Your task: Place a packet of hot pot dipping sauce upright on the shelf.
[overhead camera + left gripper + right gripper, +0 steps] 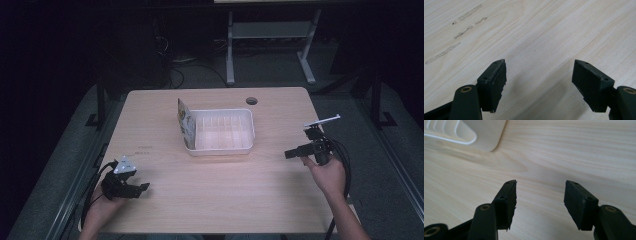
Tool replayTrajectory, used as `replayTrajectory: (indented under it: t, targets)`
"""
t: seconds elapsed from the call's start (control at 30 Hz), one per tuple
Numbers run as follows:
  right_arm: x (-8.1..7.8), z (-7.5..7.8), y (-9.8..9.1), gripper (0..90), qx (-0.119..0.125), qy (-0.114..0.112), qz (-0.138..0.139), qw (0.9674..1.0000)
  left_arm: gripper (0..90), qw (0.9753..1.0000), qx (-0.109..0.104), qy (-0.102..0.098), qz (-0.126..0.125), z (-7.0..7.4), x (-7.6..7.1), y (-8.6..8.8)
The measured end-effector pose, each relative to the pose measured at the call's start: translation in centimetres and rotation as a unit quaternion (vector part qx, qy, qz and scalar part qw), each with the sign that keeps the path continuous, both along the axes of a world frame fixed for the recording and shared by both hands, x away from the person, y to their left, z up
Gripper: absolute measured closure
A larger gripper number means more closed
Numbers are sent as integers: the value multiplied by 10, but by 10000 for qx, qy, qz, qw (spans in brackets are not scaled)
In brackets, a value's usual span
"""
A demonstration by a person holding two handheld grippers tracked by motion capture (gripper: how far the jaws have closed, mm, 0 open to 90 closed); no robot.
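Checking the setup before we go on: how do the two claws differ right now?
The left claw sits low at the table's near left corner; the right claw is at the right edge, nearer the white tray. The left points right, the right points left. Both are open and hold nothing.

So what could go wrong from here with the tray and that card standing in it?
The printed card stands on edge, leaning on the left wall of the white plastic tray; a bump could topple it. The light tray may slide on the smooth wooden table if pushed. Both tongs, left and right, are open and empty, apart from the tray.
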State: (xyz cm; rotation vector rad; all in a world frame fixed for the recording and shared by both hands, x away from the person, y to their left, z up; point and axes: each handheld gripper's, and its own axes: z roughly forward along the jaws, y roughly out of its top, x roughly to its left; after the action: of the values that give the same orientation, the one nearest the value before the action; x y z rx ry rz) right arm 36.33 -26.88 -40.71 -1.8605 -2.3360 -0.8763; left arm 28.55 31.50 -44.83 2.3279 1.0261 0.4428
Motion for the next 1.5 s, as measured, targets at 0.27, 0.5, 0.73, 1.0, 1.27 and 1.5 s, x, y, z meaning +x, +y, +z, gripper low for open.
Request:
replayTrajectory:
  t: [0.27, 0.5, 0.73, 1.0, 1.27, 1.5]
  targets:
    - [-10, -10, -4, 423, 12, 27, 12, 10000, 270, 10000, 3, -16, 10, 0, 0, 0]
    - [-19, -16, -8, 422, 40, -1, 29, 10000, 271, 10000, 8, -23, 13, 0, -1, -1]
    - [-29, -19, -11, 420, 72, -58, 42, 9999, 271, 10000, 11, -28, 15, 0, -1, -1]
    - [-42, -24, -10, 413, 34, -145, 104, 9998, 270, 10000, 6, -36, 6, 0, -1, -2]
    - [-53, -30, -8, 408, 13, -161, 171, 9997, 269, 10000, 18, -40, -16, 1, -2, -4]
    - [-63, -35, -8, 403, 41, -194, 206, 9996, 268, 10000, 30, -51, -37, 1, -2, -6]
